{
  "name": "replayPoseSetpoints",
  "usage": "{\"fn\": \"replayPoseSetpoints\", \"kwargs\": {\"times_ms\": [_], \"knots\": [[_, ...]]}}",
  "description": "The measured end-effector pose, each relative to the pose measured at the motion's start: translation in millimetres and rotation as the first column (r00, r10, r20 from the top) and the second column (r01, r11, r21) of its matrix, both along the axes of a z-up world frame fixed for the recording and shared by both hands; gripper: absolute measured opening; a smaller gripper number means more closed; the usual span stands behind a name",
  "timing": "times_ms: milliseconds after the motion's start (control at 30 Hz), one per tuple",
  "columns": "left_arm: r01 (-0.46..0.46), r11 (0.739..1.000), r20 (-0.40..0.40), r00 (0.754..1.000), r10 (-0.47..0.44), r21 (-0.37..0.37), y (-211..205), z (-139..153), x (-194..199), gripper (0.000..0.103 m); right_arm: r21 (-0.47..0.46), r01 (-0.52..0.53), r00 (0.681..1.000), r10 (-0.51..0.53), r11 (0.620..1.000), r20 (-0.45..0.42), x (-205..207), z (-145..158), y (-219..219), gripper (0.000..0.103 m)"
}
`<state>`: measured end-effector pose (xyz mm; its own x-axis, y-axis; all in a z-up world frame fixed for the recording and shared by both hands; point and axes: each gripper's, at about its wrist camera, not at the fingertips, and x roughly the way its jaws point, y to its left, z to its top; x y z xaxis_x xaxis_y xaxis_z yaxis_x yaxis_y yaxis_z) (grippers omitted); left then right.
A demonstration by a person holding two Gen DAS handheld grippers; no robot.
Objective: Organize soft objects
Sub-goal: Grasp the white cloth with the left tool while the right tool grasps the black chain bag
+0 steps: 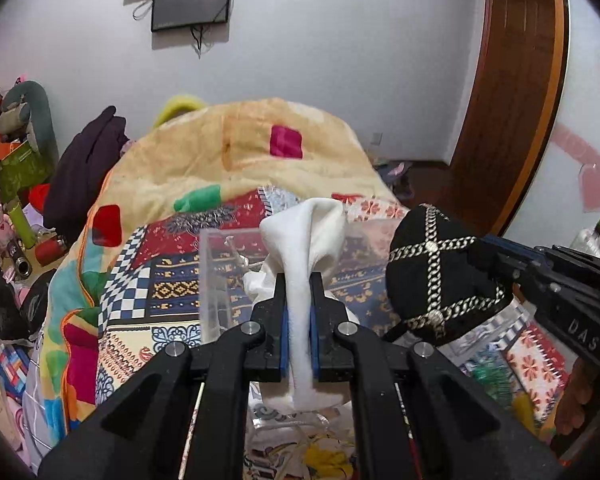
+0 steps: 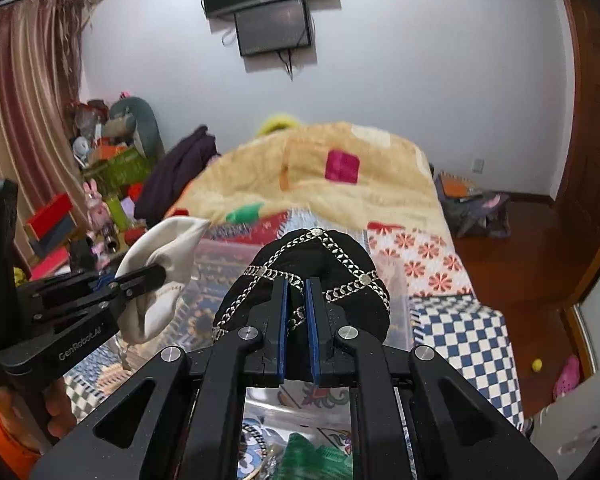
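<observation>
On the left, the left gripper (image 1: pixel 299 300) is closed tight on a white cloth (image 1: pixel 308 236), held above a clear plastic box (image 1: pixel 216 280) on the patterned bedspread (image 1: pixel 172 280). On the right, the right gripper (image 2: pixel 296 300) pinches a black chain-trimmed cap (image 2: pixel 320 264) over the same box. Judged risk: thin folds could slip, landing outside the box's walls.

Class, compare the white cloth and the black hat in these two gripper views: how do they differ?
The white cloth is plain; the black hat carries crossing silver chains. The cloth hangs limp and crumpled; the hat keeps a domed shape. The left gripper pinches the cloth, the right gripper the hat. Both are held above the bed.
</observation>
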<state>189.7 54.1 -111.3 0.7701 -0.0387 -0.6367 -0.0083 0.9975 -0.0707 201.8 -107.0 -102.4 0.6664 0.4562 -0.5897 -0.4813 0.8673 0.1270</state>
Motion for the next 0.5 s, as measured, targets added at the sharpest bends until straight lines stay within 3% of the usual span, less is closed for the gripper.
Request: {"fn": "replayPoseSetpoints", "kwargs": {"times_ms": [167,333,500], "knots": [[0.011,0.999,-0.037,0.999,-0.009,0.051,-8,-15,11,0.007,-0.061,-0.011,0.998,0.007,0.998,-0.057,11,-14,8,0.008],[0.022,0.998,-0.066,0.998,-0.019,0.052,-13,-23,13,0.008,-0.097,-0.03,0.995,0.021,0.995,-0.093,16,-20,12,0.011],[0.018,0.999,-0.064,0.998,-0.015,0.049,-13,-20,10,0.023,-0.102,-0.025,0.995,0.015,0.994,-0.094,16,-17,10,0.013]]}}
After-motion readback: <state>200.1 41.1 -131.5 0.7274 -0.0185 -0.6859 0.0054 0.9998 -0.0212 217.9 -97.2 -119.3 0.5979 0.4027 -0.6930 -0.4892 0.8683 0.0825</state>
